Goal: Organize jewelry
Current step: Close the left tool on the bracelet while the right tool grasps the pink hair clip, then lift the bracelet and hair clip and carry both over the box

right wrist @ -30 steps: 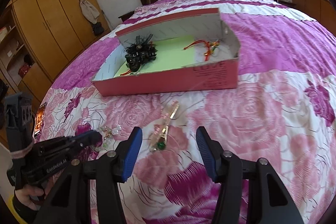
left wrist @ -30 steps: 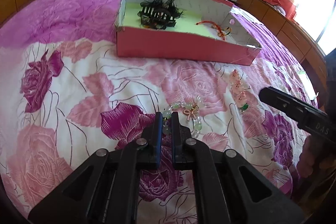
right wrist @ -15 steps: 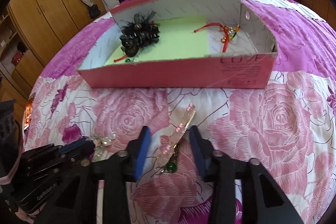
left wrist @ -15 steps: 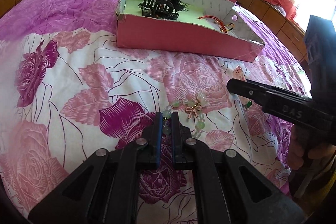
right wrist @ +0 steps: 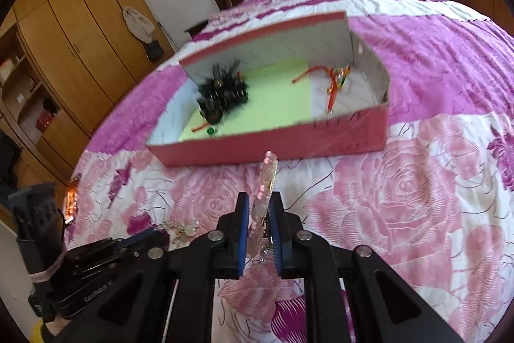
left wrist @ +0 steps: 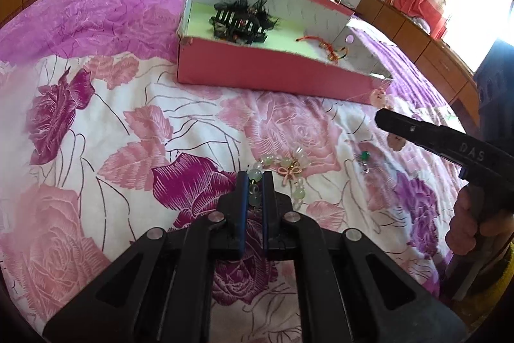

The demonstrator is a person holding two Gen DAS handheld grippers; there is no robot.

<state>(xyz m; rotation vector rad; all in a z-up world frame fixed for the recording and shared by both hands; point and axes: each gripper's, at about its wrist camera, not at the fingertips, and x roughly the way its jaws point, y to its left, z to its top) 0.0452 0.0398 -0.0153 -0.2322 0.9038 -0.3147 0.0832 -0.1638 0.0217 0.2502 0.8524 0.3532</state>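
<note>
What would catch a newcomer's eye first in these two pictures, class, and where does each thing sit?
The red box lies open in the middle of the rose-patterned bedspread, with a black feathered hair clip at its left end. Nearer, the left gripper is shut on a pale green bead bracelet, and the right gripper is closing on a pink hair clip.

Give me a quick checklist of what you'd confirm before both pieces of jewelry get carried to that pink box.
1. Left gripper shut on the bead bracelet: ok, beads sit between its pads.
2. Right gripper on the pink hair clip: not ok yet, its jaws are closing with the clip between them.
3. Pink box open on top: ok, no lid over it.
4. Free room in the box: ok, green lining shows between the black hair claw and the red cord.
5. Bracelet lifted off the bedspread: cannot tell.
</note>
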